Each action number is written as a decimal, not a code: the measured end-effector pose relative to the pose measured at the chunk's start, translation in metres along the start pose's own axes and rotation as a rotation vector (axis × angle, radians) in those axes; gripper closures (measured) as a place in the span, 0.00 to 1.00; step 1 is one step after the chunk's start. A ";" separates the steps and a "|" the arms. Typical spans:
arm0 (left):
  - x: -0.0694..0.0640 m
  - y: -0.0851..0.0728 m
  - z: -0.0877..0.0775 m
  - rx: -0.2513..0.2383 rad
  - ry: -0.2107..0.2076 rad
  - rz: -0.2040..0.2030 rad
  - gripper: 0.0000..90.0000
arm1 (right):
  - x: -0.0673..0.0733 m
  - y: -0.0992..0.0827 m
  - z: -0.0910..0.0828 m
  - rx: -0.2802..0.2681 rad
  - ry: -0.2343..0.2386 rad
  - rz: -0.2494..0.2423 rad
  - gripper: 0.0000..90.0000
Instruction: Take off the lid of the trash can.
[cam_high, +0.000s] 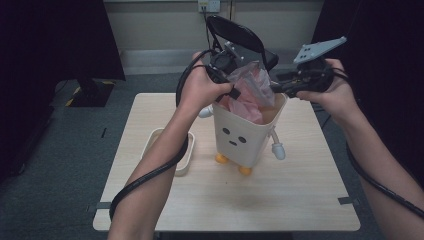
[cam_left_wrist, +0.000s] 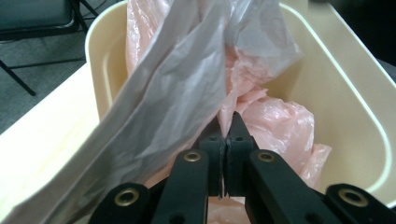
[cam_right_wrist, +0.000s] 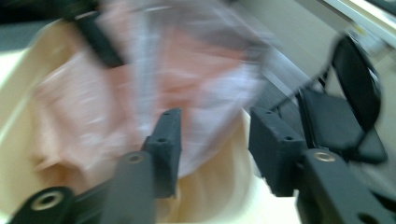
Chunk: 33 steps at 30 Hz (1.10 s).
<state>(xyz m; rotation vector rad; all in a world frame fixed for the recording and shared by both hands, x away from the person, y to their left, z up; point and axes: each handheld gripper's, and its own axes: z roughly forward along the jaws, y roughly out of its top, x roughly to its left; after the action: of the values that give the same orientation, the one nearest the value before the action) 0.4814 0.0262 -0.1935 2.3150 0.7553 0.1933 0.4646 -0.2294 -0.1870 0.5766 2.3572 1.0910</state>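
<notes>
A cream bin with a cartoon face and little arms and feet (cam_high: 240, 135) stands at the middle of the table. A pink and clear plastic bag (cam_high: 252, 92) sticks up out of it. My left gripper (cam_high: 234, 91) is at the bin's left rim; in the left gripper view its jaws (cam_left_wrist: 227, 128) are shut, pinching the bag's film (cam_left_wrist: 187, 84) over the bin's inside (cam_left_wrist: 345, 93). My right gripper (cam_high: 278, 88) hovers at the bin's right rim. In the blurred right gripper view its jaws (cam_right_wrist: 215, 126) stand apart, with the bag (cam_right_wrist: 187, 70) just beyond them.
A shallow cream tray (cam_high: 186, 162) lies left of the bin, partly under the left forearm. The light wooden table (cam_high: 290, 200) has bare room in front of the bin. A black chair (cam_high: 235, 30) stands behind the table. A dark stand (cam_high: 90, 92) sits on the floor at left.
</notes>
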 end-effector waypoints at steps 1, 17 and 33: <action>0.000 -0.001 0.000 0.011 -0.001 0.000 0.98 | -0.005 -0.001 -0.002 -0.001 -0.015 0.037 0.59; 0.005 -0.014 -0.029 -0.051 -0.025 0.011 0.98 | -0.014 0.004 0.046 -0.013 0.130 0.170 0.68; 0.006 -0.024 -0.034 -0.104 0.014 0.040 0.49 | -0.015 0.003 0.032 0.129 0.076 0.093 1.00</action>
<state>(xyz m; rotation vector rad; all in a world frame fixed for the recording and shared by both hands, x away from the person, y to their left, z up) 0.4639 0.0635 -0.1841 2.2334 0.6896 0.2611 0.4953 -0.2176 -0.1991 0.7088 2.5031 1.0225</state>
